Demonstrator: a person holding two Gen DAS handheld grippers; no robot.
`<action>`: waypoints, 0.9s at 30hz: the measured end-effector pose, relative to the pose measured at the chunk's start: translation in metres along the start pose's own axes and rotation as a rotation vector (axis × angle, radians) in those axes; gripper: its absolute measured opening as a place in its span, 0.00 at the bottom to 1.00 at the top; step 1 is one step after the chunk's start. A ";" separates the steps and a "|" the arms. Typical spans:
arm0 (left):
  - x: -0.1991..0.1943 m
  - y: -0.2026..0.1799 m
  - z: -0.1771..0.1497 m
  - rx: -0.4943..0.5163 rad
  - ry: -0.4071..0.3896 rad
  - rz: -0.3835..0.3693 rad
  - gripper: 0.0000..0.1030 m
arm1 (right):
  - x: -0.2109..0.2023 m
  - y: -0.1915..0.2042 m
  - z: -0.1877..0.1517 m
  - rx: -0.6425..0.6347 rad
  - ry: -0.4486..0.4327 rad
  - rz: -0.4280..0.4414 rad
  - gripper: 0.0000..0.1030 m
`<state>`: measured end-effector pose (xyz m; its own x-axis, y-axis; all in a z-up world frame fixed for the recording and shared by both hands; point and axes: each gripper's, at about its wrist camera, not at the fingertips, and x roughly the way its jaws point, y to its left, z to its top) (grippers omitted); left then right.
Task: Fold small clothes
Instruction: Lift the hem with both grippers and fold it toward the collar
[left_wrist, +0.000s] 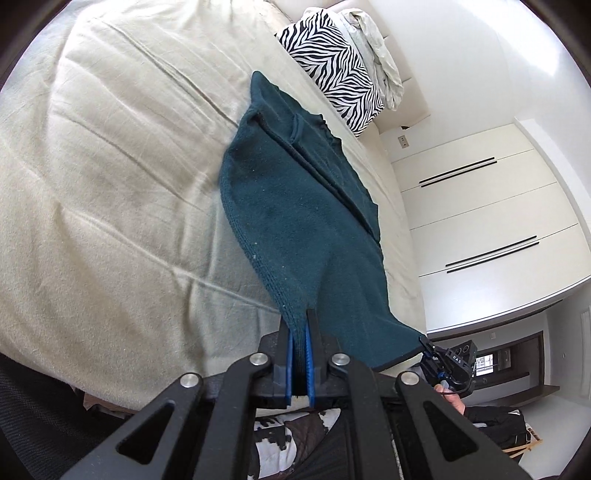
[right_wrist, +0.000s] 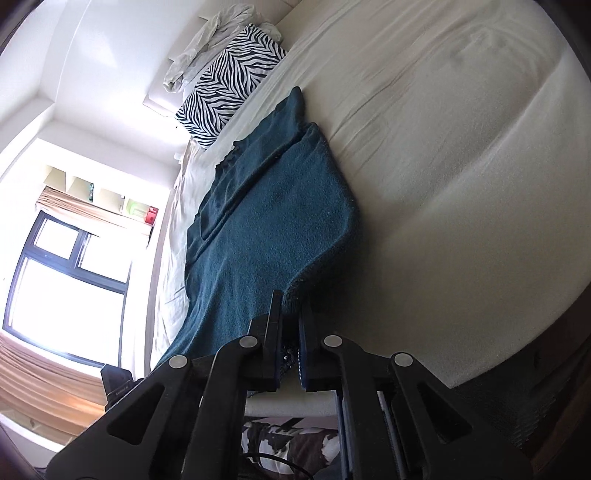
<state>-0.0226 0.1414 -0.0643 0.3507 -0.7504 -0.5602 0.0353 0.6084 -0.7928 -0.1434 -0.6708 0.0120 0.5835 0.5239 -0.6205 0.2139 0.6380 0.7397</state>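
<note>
Teal knit, nubbly and thick, stretches away from you along the bed (left_wrist: 92, 192), whose cream sheet lies in long soft creases. Your left tool (left_wrist: 300, 332) has its blue-lined fingers clamped tight on one ribbed hem corner of the sweater (left_wrist: 295, 221); your right tool (right_wrist: 290, 325) is pinched closed on the other corner, raised off the bed. At the sweater's far end sits a zebra-striped pillow (left_wrist: 332, 66), with a crumpled pale cloth (left_wrist: 376, 55) just beyond it.
</note>
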 end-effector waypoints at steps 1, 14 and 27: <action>-0.001 -0.001 0.004 -0.008 -0.007 -0.014 0.07 | 0.000 0.003 0.004 0.002 -0.008 0.012 0.05; 0.009 -0.009 0.070 -0.068 -0.075 -0.106 0.07 | 0.020 0.025 0.077 0.022 -0.110 0.091 0.05; 0.040 -0.016 0.158 -0.093 -0.140 -0.116 0.07 | 0.073 0.064 0.167 -0.042 -0.176 0.054 0.05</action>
<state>0.1388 0.1425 -0.0363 0.4763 -0.7670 -0.4300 -0.0007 0.4886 -0.8725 0.0436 -0.6862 0.0574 0.7223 0.4531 -0.5225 0.1482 0.6366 0.7569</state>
